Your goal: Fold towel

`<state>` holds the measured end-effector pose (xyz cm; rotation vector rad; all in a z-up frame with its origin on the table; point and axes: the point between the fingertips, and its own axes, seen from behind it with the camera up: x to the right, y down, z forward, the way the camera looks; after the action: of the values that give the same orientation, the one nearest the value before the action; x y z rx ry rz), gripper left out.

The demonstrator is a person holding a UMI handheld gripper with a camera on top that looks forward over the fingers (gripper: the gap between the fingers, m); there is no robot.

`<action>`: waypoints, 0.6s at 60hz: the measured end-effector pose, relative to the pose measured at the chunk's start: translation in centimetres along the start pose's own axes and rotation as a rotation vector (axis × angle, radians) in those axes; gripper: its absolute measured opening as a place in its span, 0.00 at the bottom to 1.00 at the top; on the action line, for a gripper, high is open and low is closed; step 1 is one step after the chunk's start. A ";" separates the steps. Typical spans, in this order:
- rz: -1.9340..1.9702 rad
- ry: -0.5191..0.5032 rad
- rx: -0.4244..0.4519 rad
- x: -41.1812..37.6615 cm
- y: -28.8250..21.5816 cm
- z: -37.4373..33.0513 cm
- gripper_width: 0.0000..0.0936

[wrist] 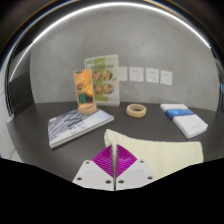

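On the dark desk (150, 125), a pale yellow towel (160, 152) of soft fabric lies flat just ahead of the hand-held gripper (117, 172), one corner reaching the fingertips. Both magenta ribbed pads (105, 165) meet, jaws closed on the towel edge. Beyond stand a printed box (97, 82), a tape roll (135, 110), a booklet (78, 125) and a white-blue pack (184, 118).

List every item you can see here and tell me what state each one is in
gripper: shut, pads together, pinching the towel's edge
towel: cream, lying on the table, corner lifted
tape roll: lying flat
magazine: closed, flat
leaflet stand: upright
blue-and-white box: closed, flat
table: dark
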<state>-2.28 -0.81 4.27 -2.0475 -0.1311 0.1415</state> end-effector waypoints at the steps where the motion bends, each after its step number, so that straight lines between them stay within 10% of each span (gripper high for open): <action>1: 0.007 0.008 0.021 0.8 -0.9 -0.6 0.01; 12: 0.067 0.184 0.135 15.2 -5.4 -6.2 0.01; 26: 0.125 0.324 -0.080 26.0 4.7 -5.0 0.02; 36: 0.142 0.364 -0.035 26.4 4.5 -6.1 0.19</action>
<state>24.85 -4.16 1.96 -2.0821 0.2391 -0.1472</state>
